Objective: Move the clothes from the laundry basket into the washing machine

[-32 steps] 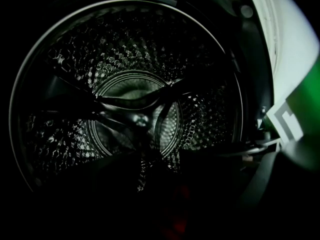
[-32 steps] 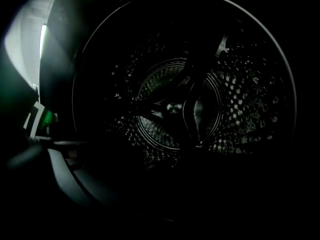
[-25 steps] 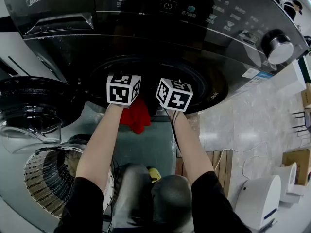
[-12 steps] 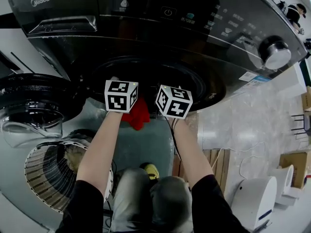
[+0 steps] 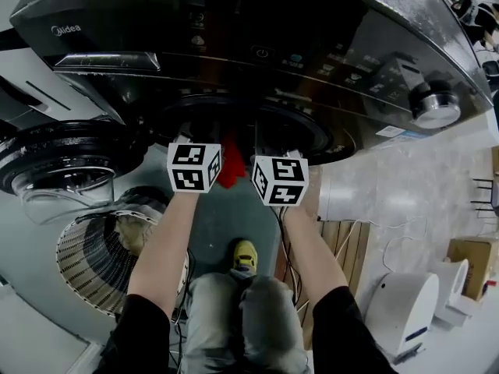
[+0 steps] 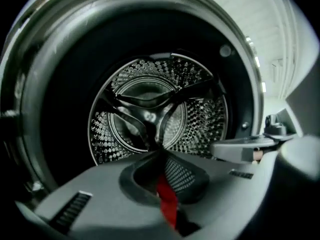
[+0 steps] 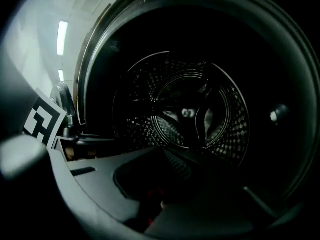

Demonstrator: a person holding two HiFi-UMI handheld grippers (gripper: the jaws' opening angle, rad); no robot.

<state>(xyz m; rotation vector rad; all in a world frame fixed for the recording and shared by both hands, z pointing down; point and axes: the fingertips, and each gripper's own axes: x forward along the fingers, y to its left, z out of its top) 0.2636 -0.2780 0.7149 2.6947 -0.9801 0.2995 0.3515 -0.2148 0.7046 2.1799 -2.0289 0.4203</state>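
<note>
A red cloth (image 5: pixel 231 160) hangs at the lower rim of the dark washing machine (image 5: pixel 327 45), between the two marker cubes. The left gripper (image 6: pixel 161 156) points into the steel drum (image 6: pixel 150 109); its jaws have closed, and a strip of the red cloth (image 6: pixel 167 204) is pinched between them. My right gripper (image 7: pixel 167 156) also faces the drum (image 7: pixel 190 114), shut, with a dim bit of red cloth (image 7: pixel 150 196) in its jaws. The left cube (image 5: pixel 193 167) and right cube (image 5: pixel 279 180) sit side by side before the opening. The laundry basket (image 5: pixel 90 267) stands lower left with clothes (image 5: pixel 134 232) inside.
The machine's round door (image 5: pixel 62 158) hangs open at the left, above the basket. A silver dial (image 5: pixel 434 106) is at the panel's right. My knees and a yellow shoe (image 5: pixel 245 255) are below. A white appliance (image 5: pixel 405 310) and wooden boards (image 5: pixel 343 244) lie to the right.
Both hands moved forward and a little up toward the drum opening. The red cloth rose from hanging below the rim to lying against it between the cubes.
</note>
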